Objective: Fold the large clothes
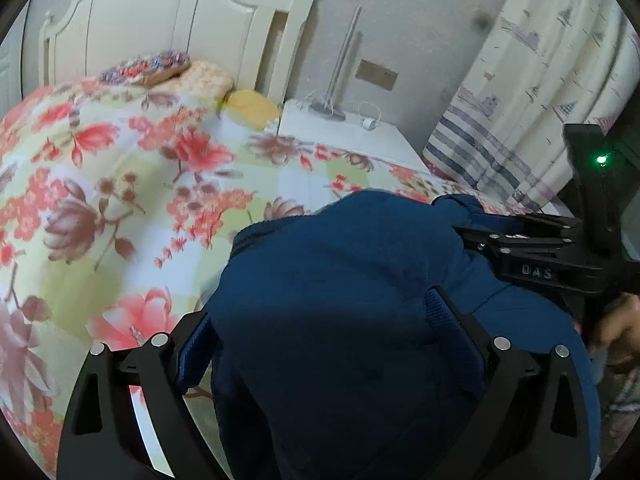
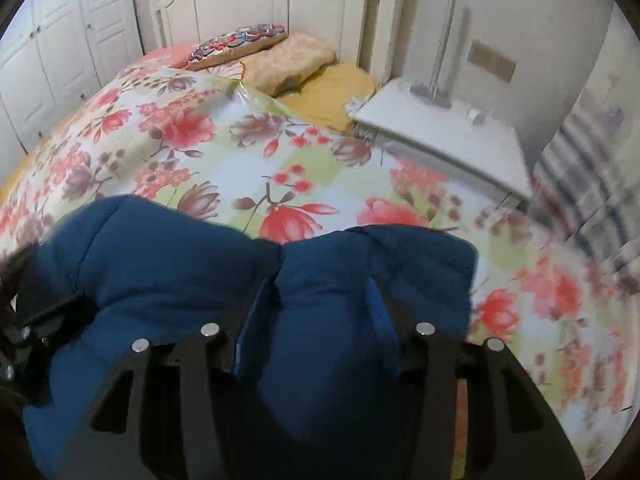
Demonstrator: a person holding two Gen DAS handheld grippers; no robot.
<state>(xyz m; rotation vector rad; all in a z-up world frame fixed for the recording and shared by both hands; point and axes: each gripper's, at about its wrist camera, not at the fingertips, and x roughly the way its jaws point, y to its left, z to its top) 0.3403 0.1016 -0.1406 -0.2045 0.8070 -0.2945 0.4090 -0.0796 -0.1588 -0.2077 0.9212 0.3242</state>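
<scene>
A thick dark blue padded garment [image 1: 340, 280] is bunched up above the floral bedspread [image 1: 120, 180]. My left gripper [image 1: 320, 320] has its fingers wide around a fat fold of it, pads pressing the fabric on both sides. The right gripper shows in the left wrist view [image 1: 472, 226] at the right, shut on the garment's far edge. In the right wrist view my right gripper [image 2: 316, 312] grips a thick fold of the blue garment [image 2: 160, 248] between its blue pads. The left gripper's black body [image 2: 24, 328] shows at the left edge, its jaws hidden.
The bed has a white headboard [image 2: 280, 4], pillows [image 2: 240, 44] and a yellow sheet [image 2: 328, 88]. A white nightstand [image 2: 452, 136] with a lamp base stands right of the bed. A patterned curtain [image 1: 540, 80] hangs at right; white wardrobes [image 2: 60, 60] stand at left.
</scene>
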